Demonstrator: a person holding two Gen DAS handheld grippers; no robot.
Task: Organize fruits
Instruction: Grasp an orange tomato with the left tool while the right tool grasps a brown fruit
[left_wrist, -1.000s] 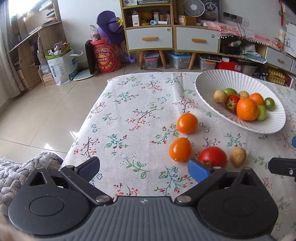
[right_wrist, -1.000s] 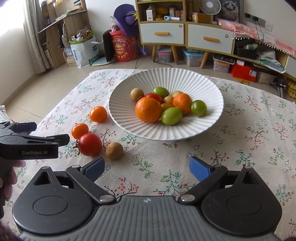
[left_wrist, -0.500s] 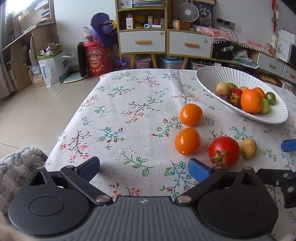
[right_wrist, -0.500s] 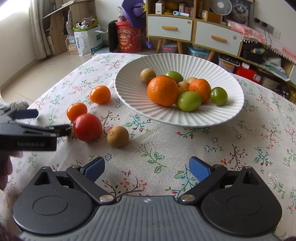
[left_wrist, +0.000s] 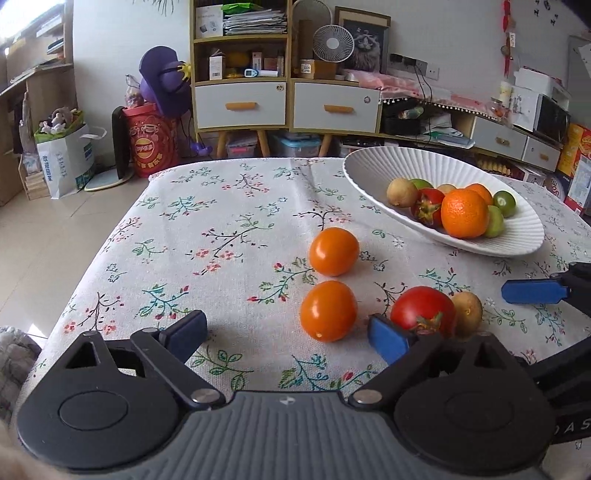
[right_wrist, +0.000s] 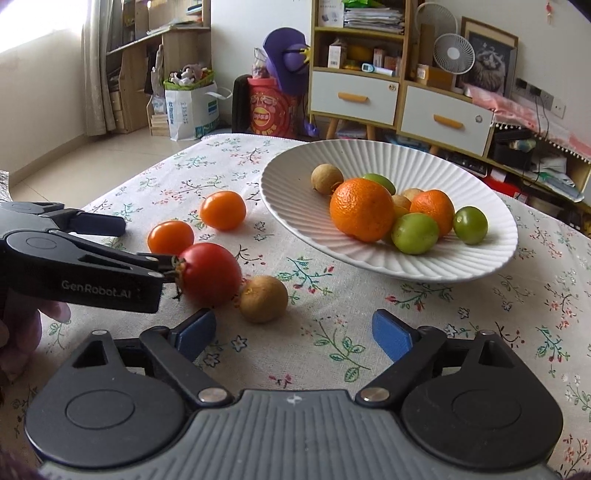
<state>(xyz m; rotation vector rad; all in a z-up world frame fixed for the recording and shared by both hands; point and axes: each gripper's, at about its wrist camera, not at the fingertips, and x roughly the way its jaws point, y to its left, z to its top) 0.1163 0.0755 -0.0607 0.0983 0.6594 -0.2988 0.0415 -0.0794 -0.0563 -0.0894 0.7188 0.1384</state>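
Four loose fruits lie on the flowered tablecloth: two orange tomatoes (left_wrist: 328, 310) (left_wrist: 333, 251), a red tomato (left_wrist: 423, 312) and a small brown fruit (left_wrist: 467, 309). My left gripper (left_wrist: 286, 334) is open and its jaws are closing. The nearer orange tomato sits just ahead between the fingers, untouched, and the red tomato is beside the right finger. My right gripper (right_wrist: 293, 334) is open too, also closing, with the brown fruit (right_wrist: 263, 299) just ahead of its fingers. The white ribbed plate (right_wrist: 295, 177) holds oranges, green fruits, brown fruits and a tomato.
The left gripper's fingers (right_wrist: 92, 258) reach in from the left of the right wrist view, a hand (right_wrist: 22, 325) behind them. The table's left edge (left_wrist: 110, 236) drops to the tiled floor. A grey blanket (left_wrist: 14, 354) lies at the near left corner. Cabinets stand behind the table.
Both grippers have come lower and nearer to the loose fruits. The jaws of both have narrowed a little. The fruits and the plate have not moved.
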